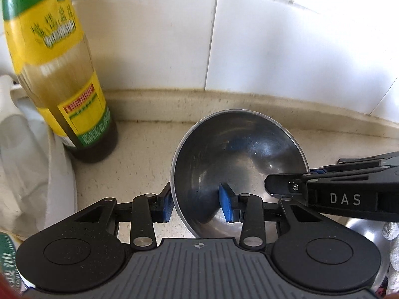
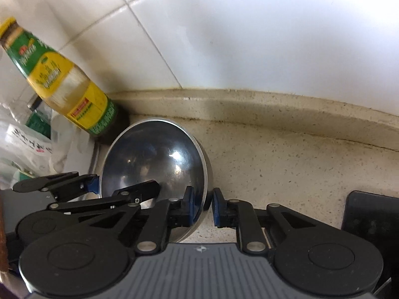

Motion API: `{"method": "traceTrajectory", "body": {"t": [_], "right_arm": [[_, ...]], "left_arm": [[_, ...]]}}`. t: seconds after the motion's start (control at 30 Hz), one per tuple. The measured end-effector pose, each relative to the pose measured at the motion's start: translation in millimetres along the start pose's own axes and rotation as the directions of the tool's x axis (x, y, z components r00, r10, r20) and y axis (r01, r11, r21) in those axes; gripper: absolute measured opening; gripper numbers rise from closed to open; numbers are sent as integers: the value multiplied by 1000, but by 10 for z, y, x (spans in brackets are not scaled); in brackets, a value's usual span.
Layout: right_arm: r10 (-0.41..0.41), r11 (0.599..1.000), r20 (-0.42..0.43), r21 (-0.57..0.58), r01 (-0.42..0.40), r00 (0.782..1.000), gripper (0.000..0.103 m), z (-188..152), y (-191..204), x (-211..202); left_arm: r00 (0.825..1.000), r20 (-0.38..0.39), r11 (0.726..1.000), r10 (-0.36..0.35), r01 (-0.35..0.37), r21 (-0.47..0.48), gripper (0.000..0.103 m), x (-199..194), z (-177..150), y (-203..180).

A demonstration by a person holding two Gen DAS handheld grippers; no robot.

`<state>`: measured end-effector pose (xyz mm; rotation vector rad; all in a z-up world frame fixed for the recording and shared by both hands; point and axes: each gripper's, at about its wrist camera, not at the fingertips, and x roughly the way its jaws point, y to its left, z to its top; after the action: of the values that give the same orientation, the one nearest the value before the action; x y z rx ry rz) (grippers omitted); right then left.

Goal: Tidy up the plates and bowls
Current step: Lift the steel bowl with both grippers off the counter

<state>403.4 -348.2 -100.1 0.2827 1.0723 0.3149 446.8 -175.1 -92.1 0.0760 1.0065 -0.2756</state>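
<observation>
- white tiled wall [image 1: 274, 37] fills the back of both views; beige speckled countertop [image 2: 286, 164] with a raised lip runs along its base.
- yellow-and-green-labelled oil bottle [image 1: 62, 79] stands upright on the counter against the wall, left of the bowl and close to it; blurred in both views.
- crumpled clear plastic bags [image 1: 22, 159] sit at the far left, beside the bottle.
- steel bowl [image 1: 237, 169] is on the counter near the wall lip, tipped so its opening faces the cameras; whether it is lifted off the surface cannot be told.
- left gripper [image 1: 199, 204] clamps the bowl's left rim: one blue pad outside the wall, the other inside, both pressing on the metal.
- right gripper [image 2: 203, 206] pinches the bowl's right rim the same way, one pad inside and one outside, jaws narrow on the thin wall.
- in the left wrist view the right gripper's black fingers, marked "das", reach into the bowl from the right.
- dark flat object [image 2: 371, 214] lies on the counter at the right edge; too cropped to identify.
</observation>
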Motion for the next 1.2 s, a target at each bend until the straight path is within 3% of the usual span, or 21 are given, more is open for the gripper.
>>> {"method": "traceTrajectory", "body": {"t": [0.47, 0.8, 1.2], "right_arm": [[-33, 999, 157, -33, 38, 987, 17, -84, 325, -897], [-27, 995, 269, -86, 52, 963, 17, -301, 714, -1477], [3, 992, 344, -120, 41, 939, 17, -661, 1030, -1864]], "left_arm": [[987, 160, 999, -18, 12, 37, 49, -880, 42, -205], [956, 293, 998, -9, -11, 65, 53, -1549, -131, -266], [919, 394, 996, -4, -33, 86, 53, -2177, -498, -278]]}}
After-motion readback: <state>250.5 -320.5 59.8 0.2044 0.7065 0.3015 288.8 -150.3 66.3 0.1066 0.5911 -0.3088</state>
